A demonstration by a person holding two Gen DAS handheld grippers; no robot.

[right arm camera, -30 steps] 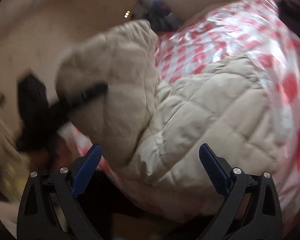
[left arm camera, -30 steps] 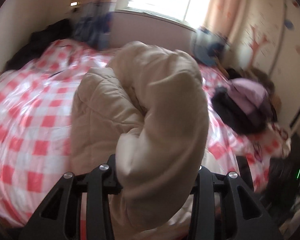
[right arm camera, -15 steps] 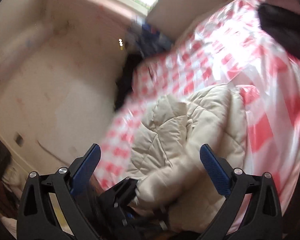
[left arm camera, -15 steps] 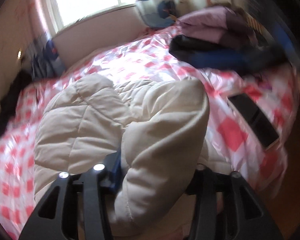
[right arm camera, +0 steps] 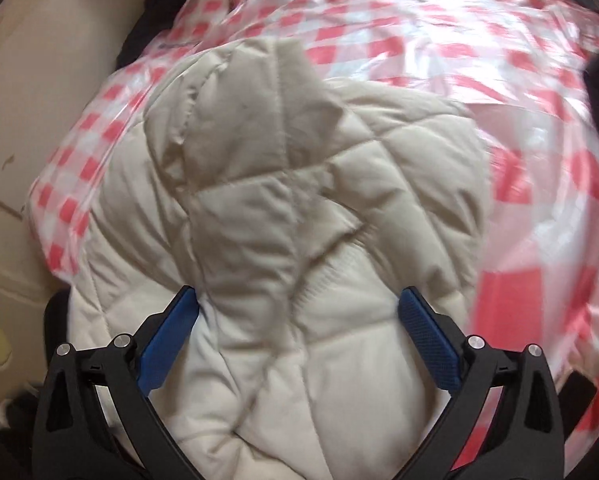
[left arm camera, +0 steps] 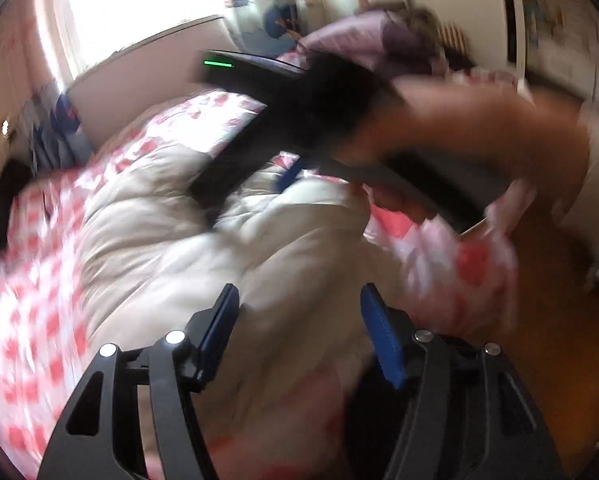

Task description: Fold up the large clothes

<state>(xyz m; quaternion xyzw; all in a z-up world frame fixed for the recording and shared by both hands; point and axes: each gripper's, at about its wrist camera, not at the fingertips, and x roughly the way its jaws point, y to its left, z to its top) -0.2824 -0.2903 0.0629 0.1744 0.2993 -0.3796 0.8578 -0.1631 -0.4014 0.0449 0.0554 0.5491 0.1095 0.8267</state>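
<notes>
Lying bunched on the bed, the jacket sits just ahead of both grippers' spread fingers; right gripper straddles it, left gripper has just been opening, pinching nothing.

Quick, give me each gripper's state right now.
Left gripper: open; jaws have just been opening, no pad pressing on the cream quilted jacket beneath them.
Right gripper: open, holding nothing, over the jacket.
</notes>
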